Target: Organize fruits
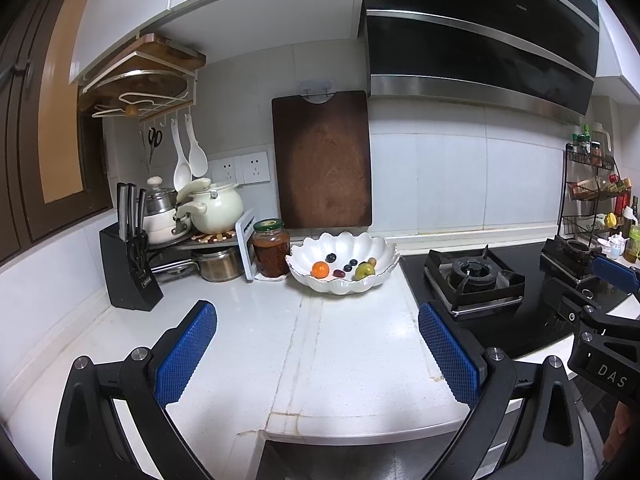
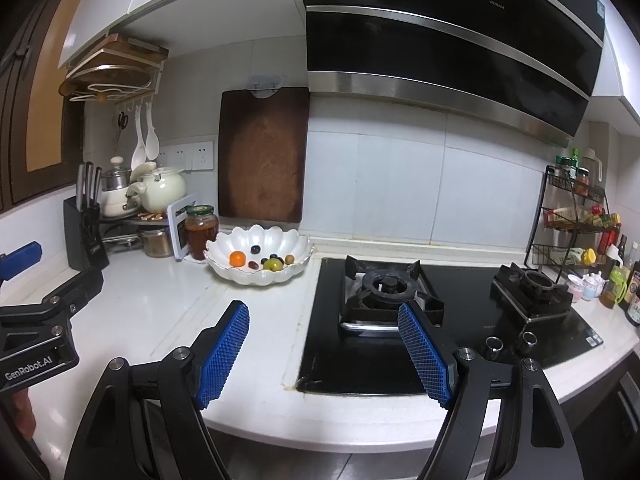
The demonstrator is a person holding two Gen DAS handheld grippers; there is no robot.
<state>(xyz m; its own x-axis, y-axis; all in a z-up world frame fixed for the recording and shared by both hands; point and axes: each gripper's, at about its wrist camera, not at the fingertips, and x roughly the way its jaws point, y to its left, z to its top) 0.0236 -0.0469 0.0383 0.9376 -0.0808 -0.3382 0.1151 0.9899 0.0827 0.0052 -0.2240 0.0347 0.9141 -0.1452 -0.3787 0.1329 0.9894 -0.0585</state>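
The small fruits in the bowl (image 1: 343, 264) are hard to tell apart: an orange round one (image 1: 320, 269), a green one (image 1: 364, 271), three dark berries (image 1: 331, 257) and a reddish piece can be made out, and one pale fruit is half hidden behind the green one. The bowl is white, glossy and scalloped like a flower, and stands at the back of the tabletop (image 1: 248, 332), just beside a glass jar (image 1: 271, 247) with a dark lid and reddish-brown contents. The tabletop is white stone with a seam running toward the camera. A dark wooden cutting board (image 1: 322, 160) hangs on the tiled wall behind the bowl. To the right lies a black glass stove (image 2: 400, 320) with cast-iron burner grates; its far corner is cut off in the left wrist view.

The left gripper (image 1: 318, 354) hangs above the near tabletop, tilted slightly down, its fingers (image 1: 186, 354) with blue ribbed pads spread wide and holding nothing. The right gripper (image 2: 324, 354) is posed alike over the seam between tabletop and stove, fingers (image 2: 426, 354) wide apart and empty. Both are well apart from the bowl. Only a sliver of a hand (image 2: 22, 412) shows at the frame edge, behind the left gripper's body.
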